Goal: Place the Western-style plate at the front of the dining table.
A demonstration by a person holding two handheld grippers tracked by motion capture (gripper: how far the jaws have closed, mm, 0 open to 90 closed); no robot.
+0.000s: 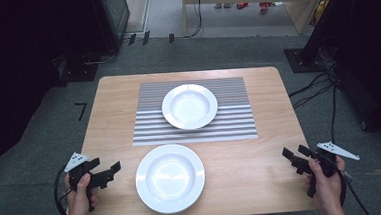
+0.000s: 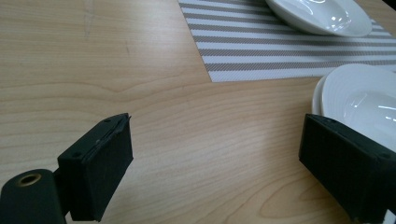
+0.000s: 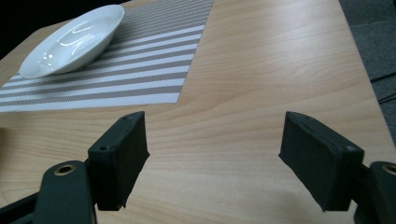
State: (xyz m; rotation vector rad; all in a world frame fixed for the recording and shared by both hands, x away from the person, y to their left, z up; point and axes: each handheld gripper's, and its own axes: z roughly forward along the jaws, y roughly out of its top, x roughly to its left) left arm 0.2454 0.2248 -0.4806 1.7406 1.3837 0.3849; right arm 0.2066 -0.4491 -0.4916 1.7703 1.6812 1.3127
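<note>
1. A "7" mark (image 1: 81, 111) is seen on the floor left of the table (image 1: 113, 112).
2. The left gripper (image 1: 107, 173) is held over the table's near-left corner; its jaws are spread apart and hold nothing.
3. The near plate (image 1: 170, 178) is set on bare wood.
4. The far plate (image 1: 189, 106) is set on the striped mat (image 1: 234, 115).
5. The right gripper (image 1: 294, 157) is held at the near-right edge, jaws apart, holding nothing.
6. No brand or label can be read on the plates.

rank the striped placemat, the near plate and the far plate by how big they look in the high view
1. striped placemat, clearly the largest.
2. near plate, on bare wood.
3. far plate, on the placemat.
The near plate sits closer to the camera, so the two plates may really match in size.
</note>
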